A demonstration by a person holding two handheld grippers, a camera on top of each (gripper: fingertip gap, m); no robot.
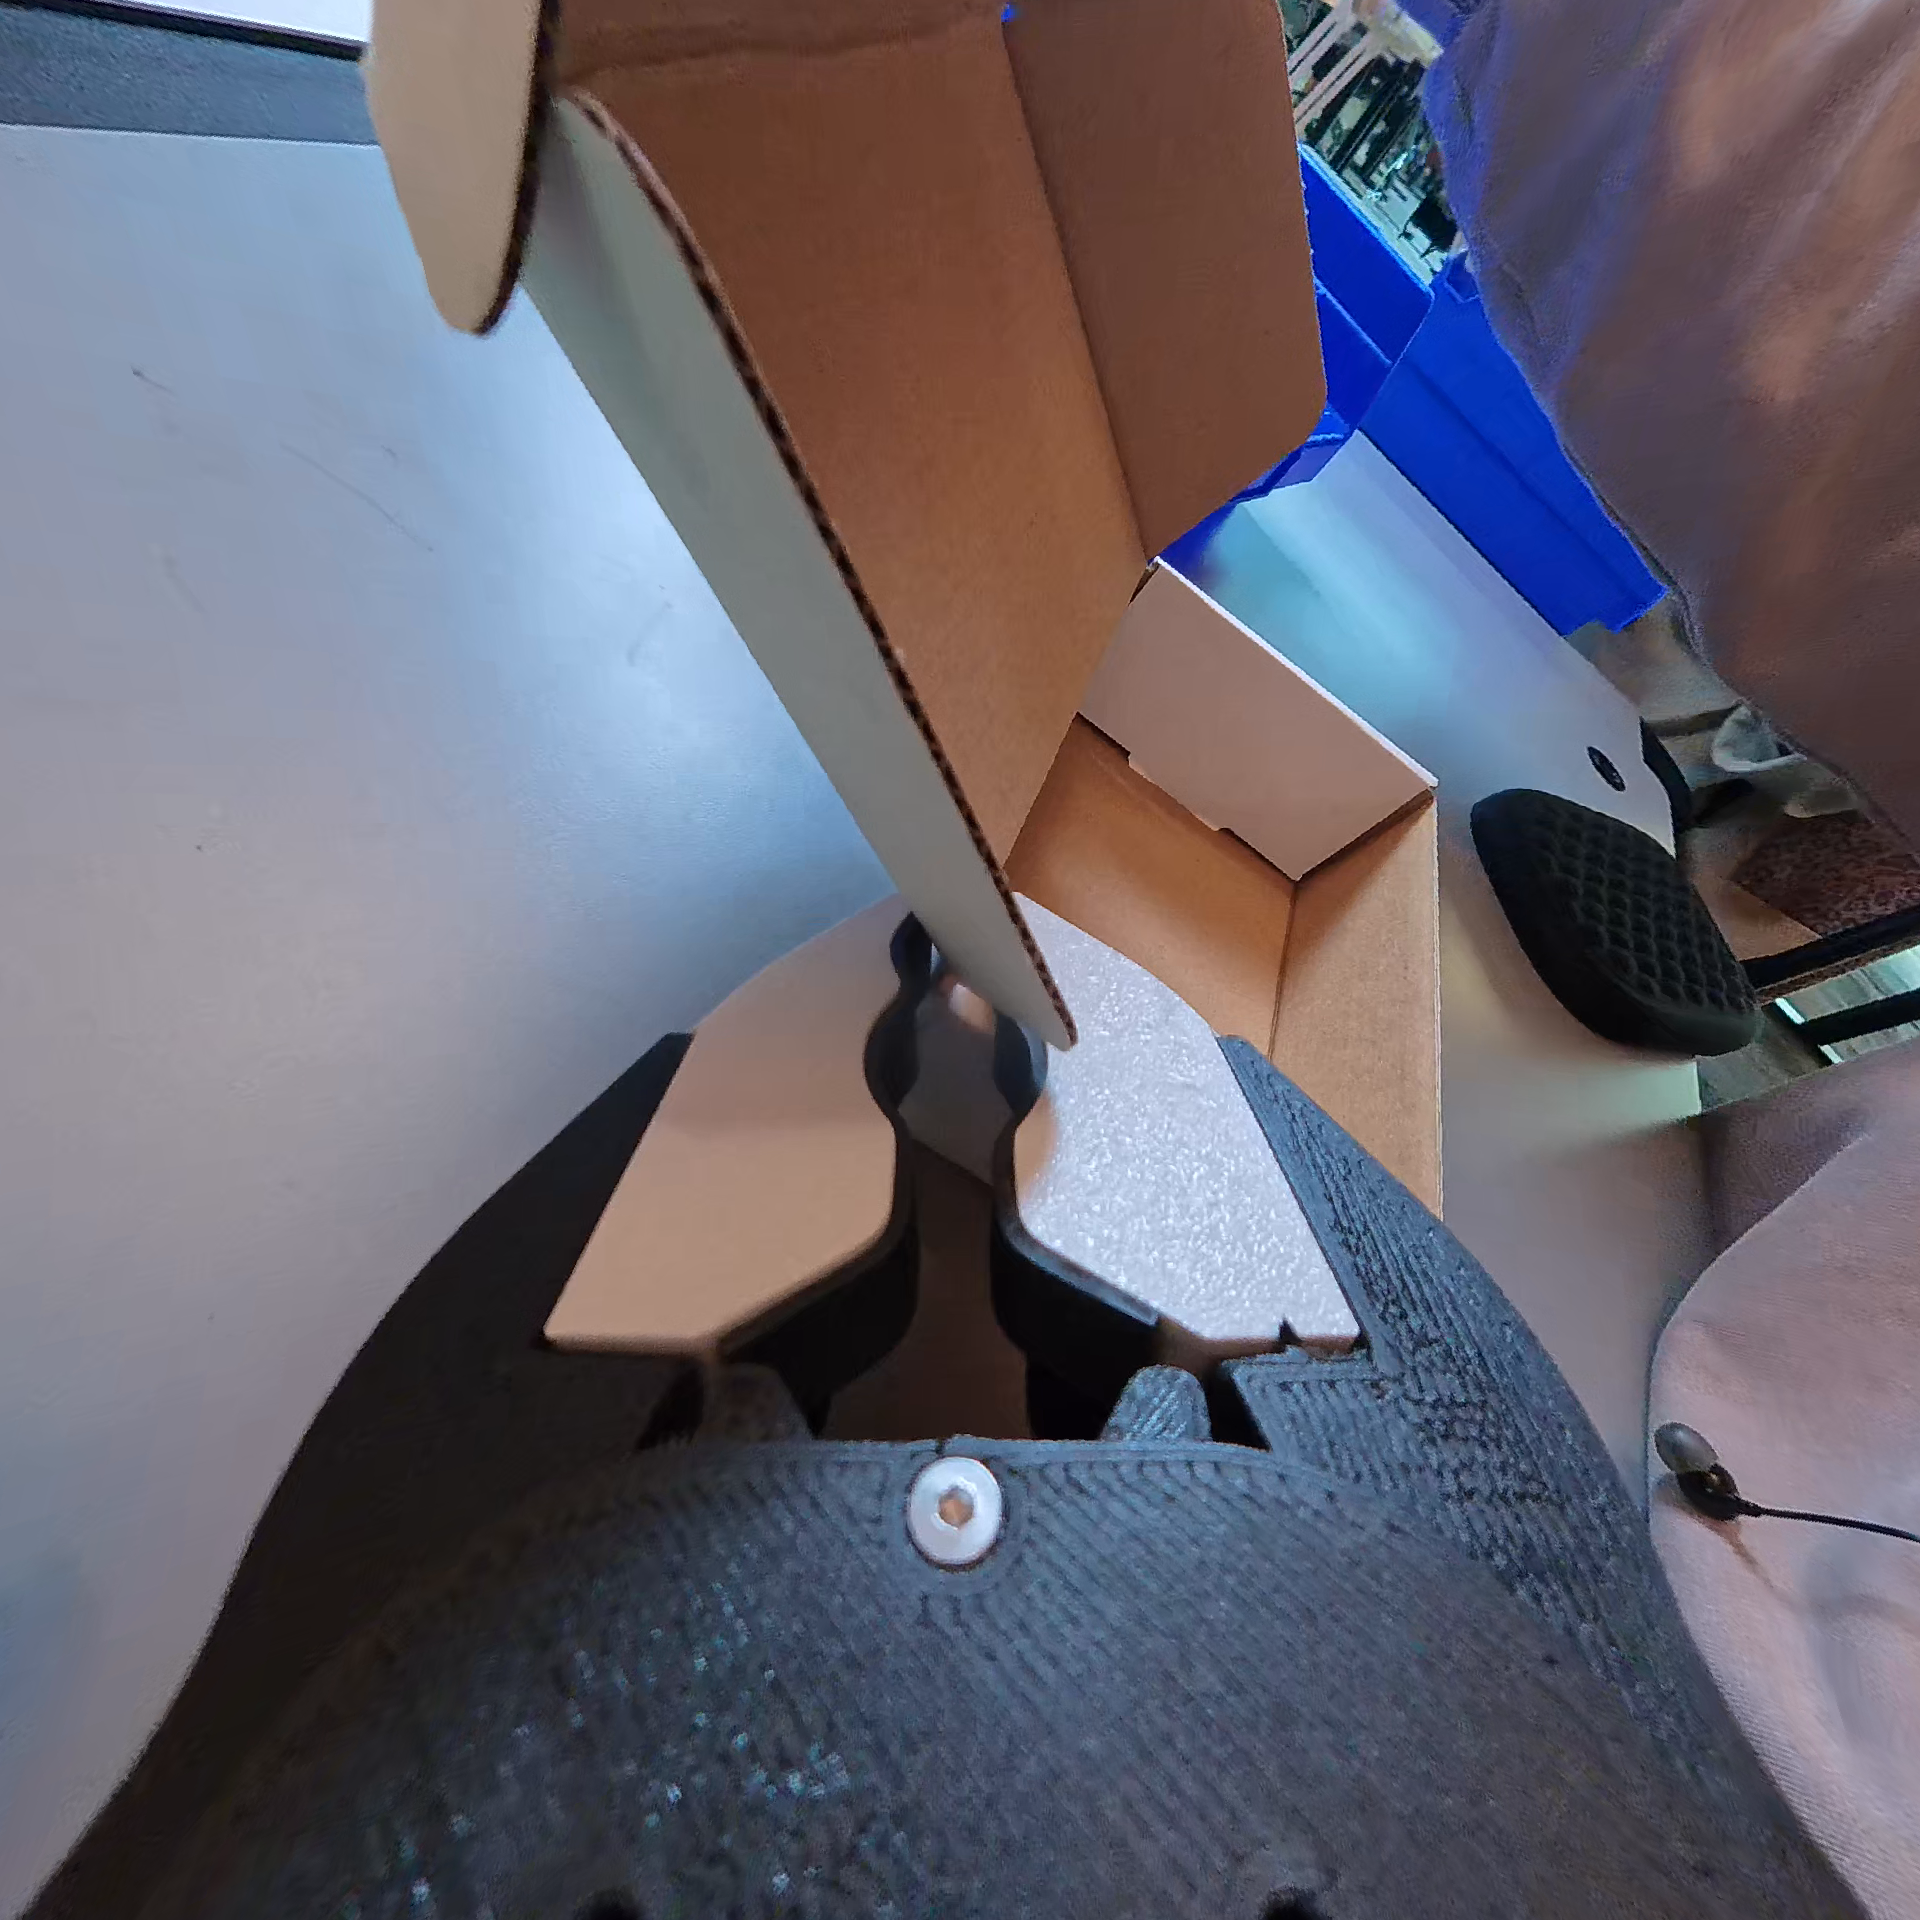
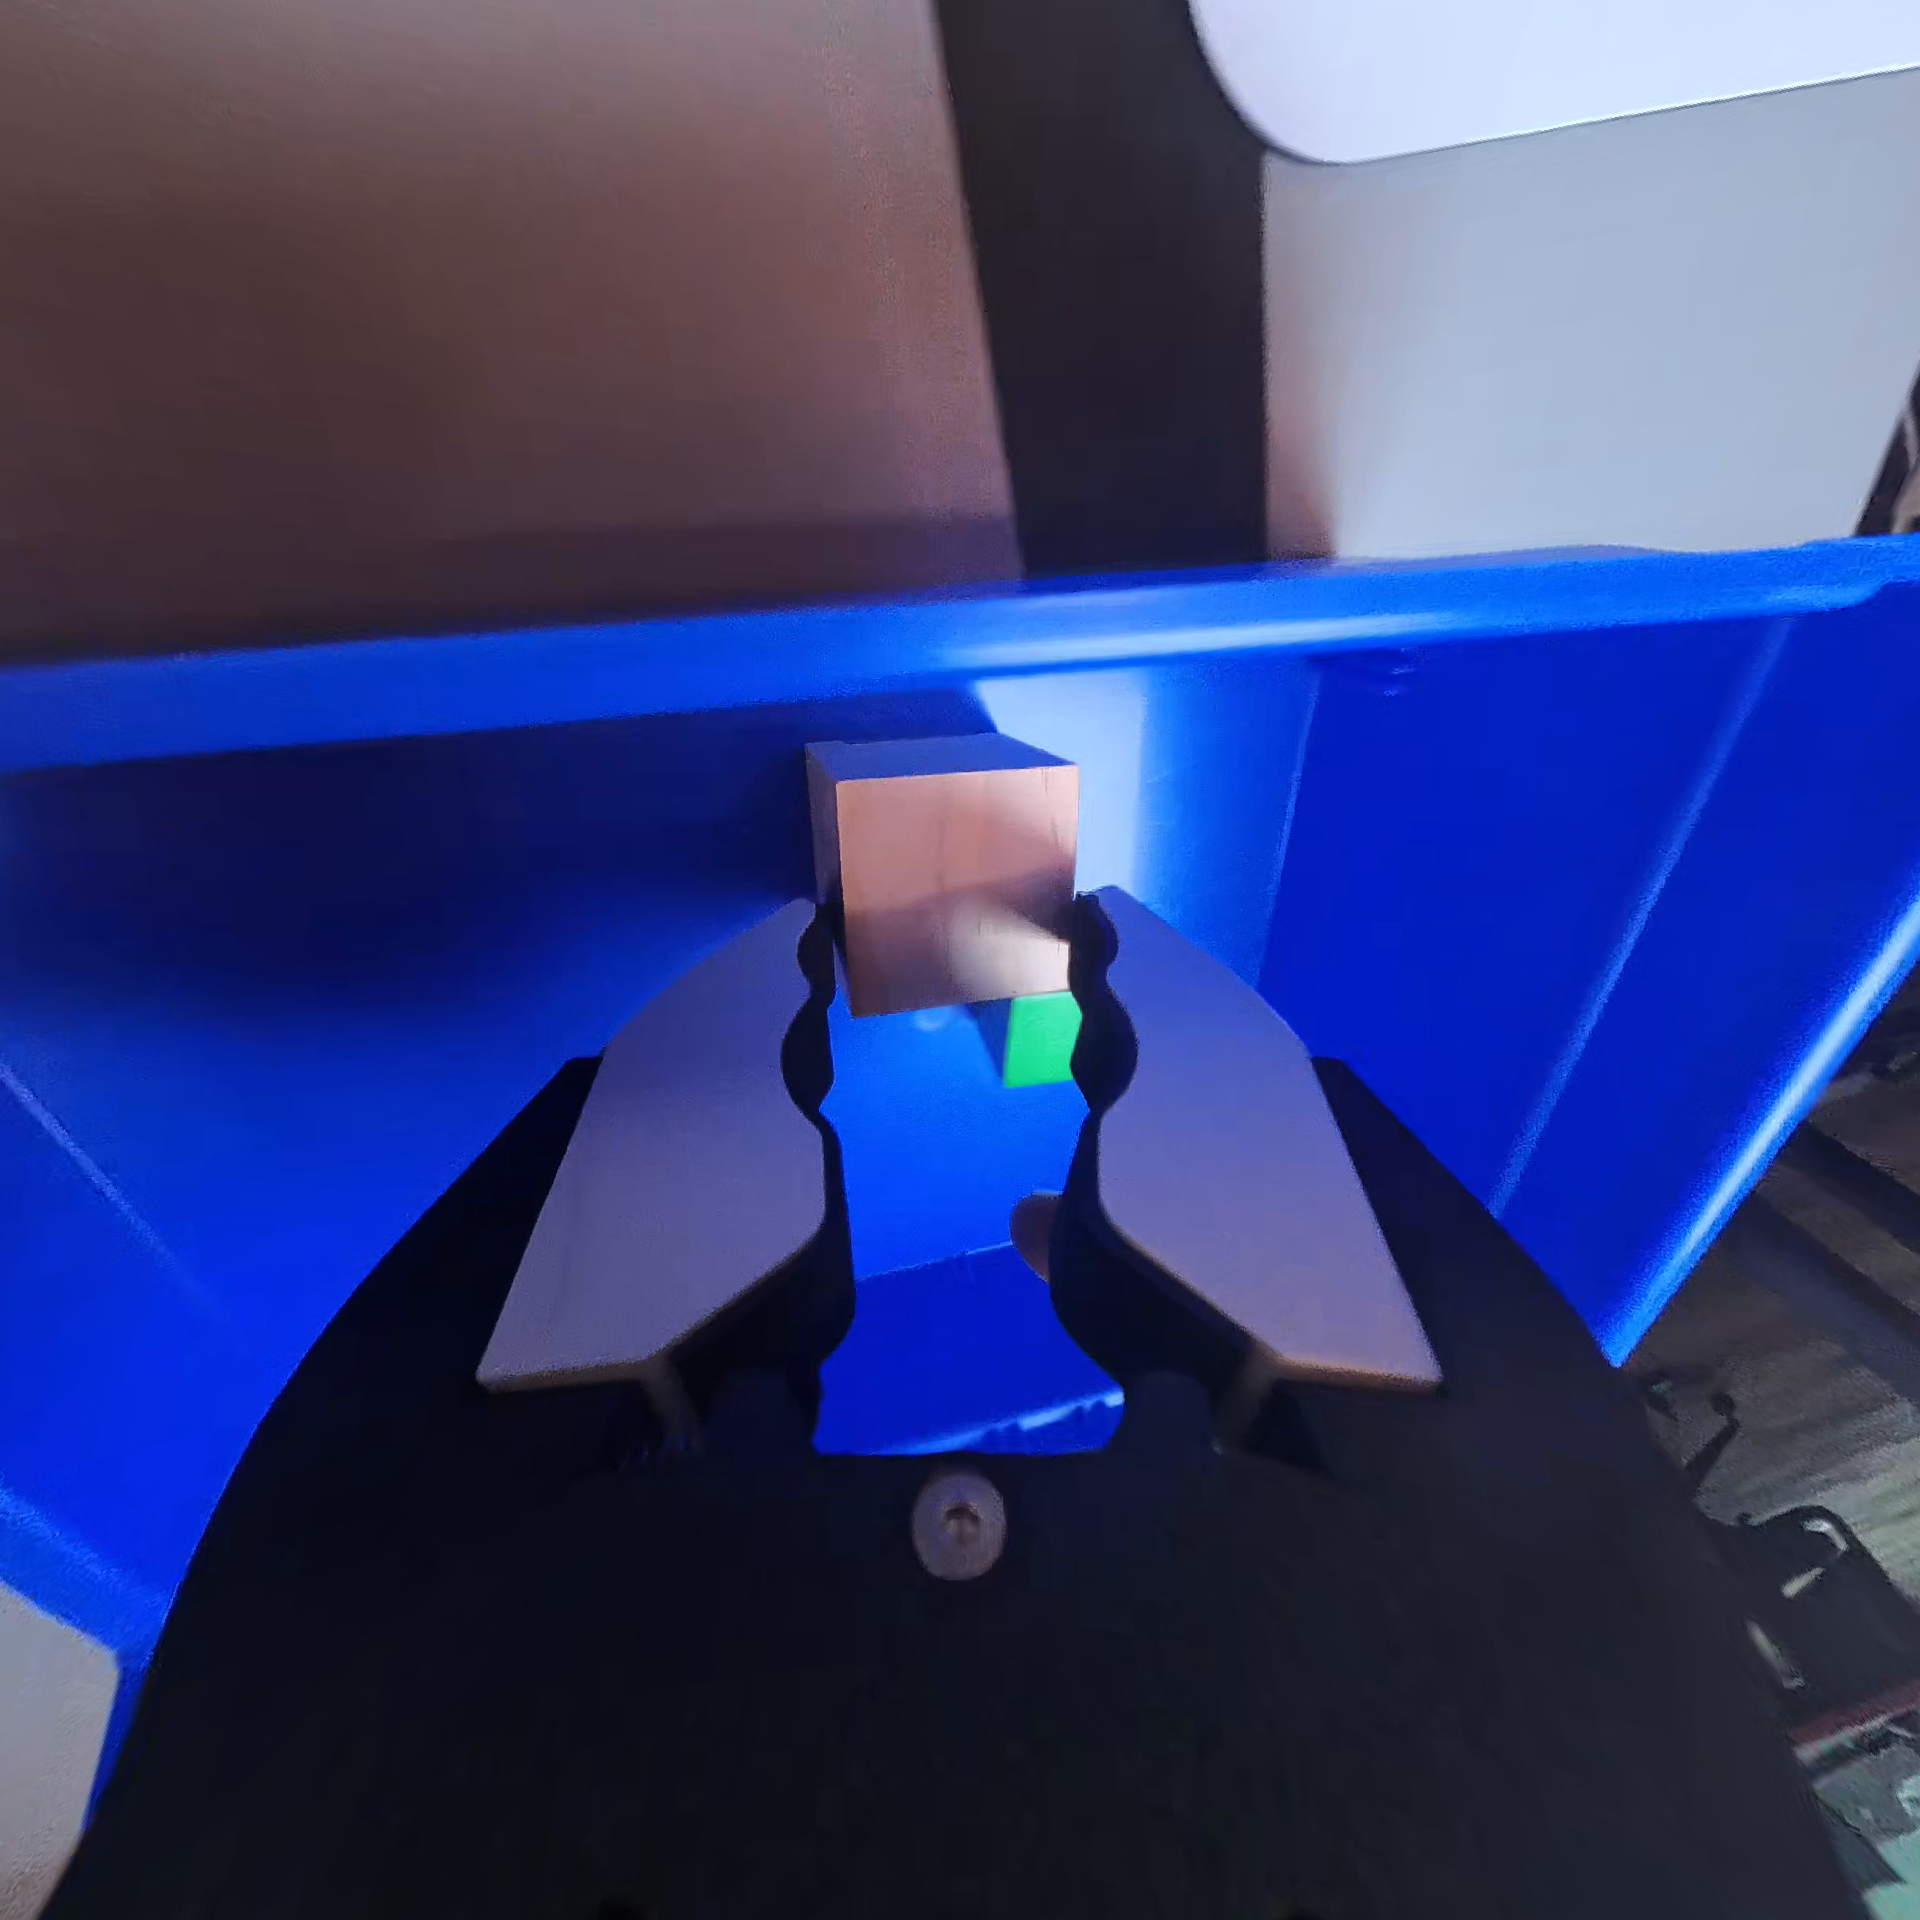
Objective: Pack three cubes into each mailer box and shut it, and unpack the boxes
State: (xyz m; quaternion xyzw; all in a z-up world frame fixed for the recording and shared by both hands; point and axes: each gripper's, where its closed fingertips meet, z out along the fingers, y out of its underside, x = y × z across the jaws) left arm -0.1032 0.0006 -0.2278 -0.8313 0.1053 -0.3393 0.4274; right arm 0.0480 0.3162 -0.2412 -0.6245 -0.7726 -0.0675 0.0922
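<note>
A workshop or packing station: blue plastic storage bins (image 1: 1475,436) stand on a plain grey tabletop (image 1: 312,623), with cluttered shelving (image 1: 1361,114) visible behind them.

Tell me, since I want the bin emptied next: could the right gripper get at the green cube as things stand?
Probably not yet. The right gripper has its jaws shut on the tan cube, and the green cube lies beyond it on the blue bin floor.

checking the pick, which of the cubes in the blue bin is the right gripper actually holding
The tan wooden cube: it sits pinched between the right gripper's fingertips, lifted above the blue bin's floor. The green cube lies loose below it, untouched.
</note>
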